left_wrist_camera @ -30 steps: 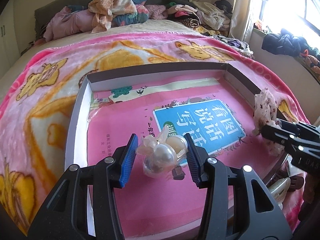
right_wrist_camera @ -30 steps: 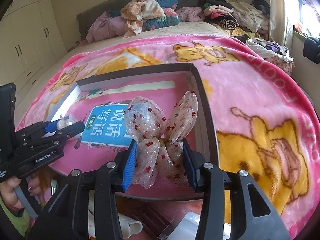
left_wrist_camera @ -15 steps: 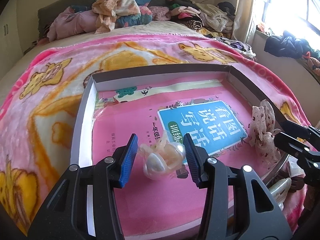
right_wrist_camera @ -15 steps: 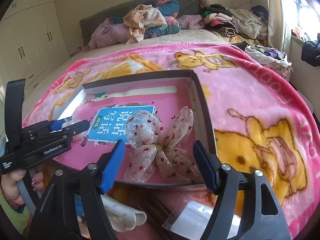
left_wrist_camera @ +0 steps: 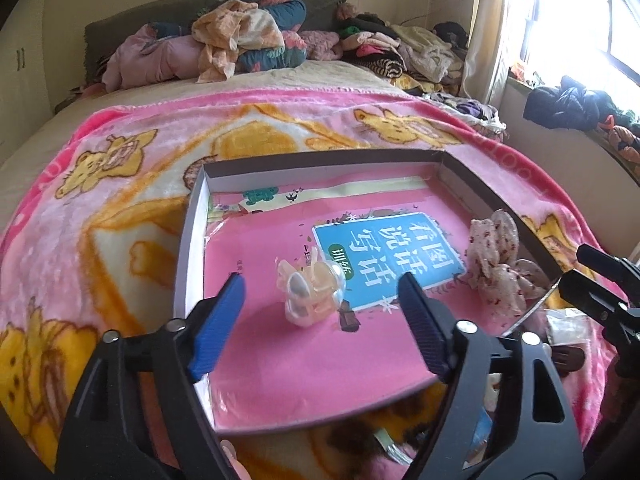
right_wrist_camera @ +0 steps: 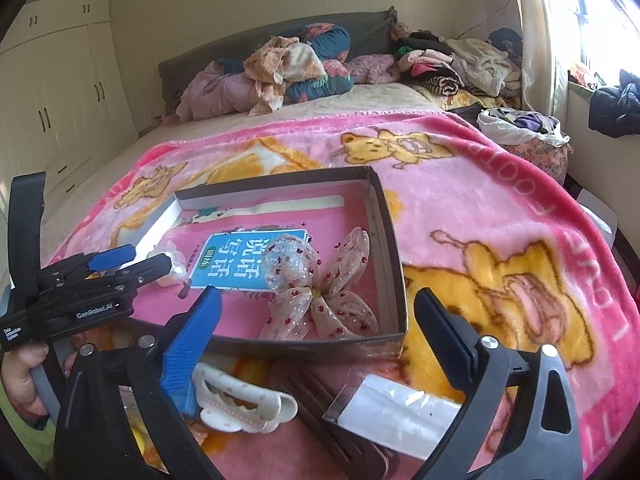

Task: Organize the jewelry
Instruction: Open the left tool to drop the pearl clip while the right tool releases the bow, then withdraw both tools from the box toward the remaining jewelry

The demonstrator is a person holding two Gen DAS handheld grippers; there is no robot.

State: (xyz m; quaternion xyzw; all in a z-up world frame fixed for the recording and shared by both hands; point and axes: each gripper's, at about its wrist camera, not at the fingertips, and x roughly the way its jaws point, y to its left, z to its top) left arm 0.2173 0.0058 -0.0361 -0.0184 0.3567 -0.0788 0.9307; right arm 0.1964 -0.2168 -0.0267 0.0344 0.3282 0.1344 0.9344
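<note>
Opening wide in the lower half of its own view, the left gripper (left_wrist_camera: 320, 304) has nothing pressed between its blue pads; a pearly, translucent hair clip (left_wrist_camera: 312, 294) lies free on the pink book cover just ahead of them, in the middle of the frame. The right gripper (right_wrist_camera: 318, 312) is likewise spreading its jaws, and the sheer bow with red specks (right_wrist_camera: 316, 288) rests loose between and beyond its tips, in the near right corner of the shallow cardboard box lid (right_wrist_camera: 390, 240). A pink book (left_wrist_camera: 304, 356) with a blue title panel lines the lid's floor. In the right wrist view, the left gripper shows at the left edge, held by a hand (right_wrist_camera: 20, 372). Below the lid's near wall, at the bottom of that frame, lie a white claw clip (right_wrist_camera: 244, 404) and a clear plastic packet (right_wrist_camera: 392, 412). Everything sits on a pink cartoon-bear blanket (right_wrist_camera: 500, 240) spread over the bed, with piled clothes (right_wrist_camera: 296, 64) at the upper centre.
</note>
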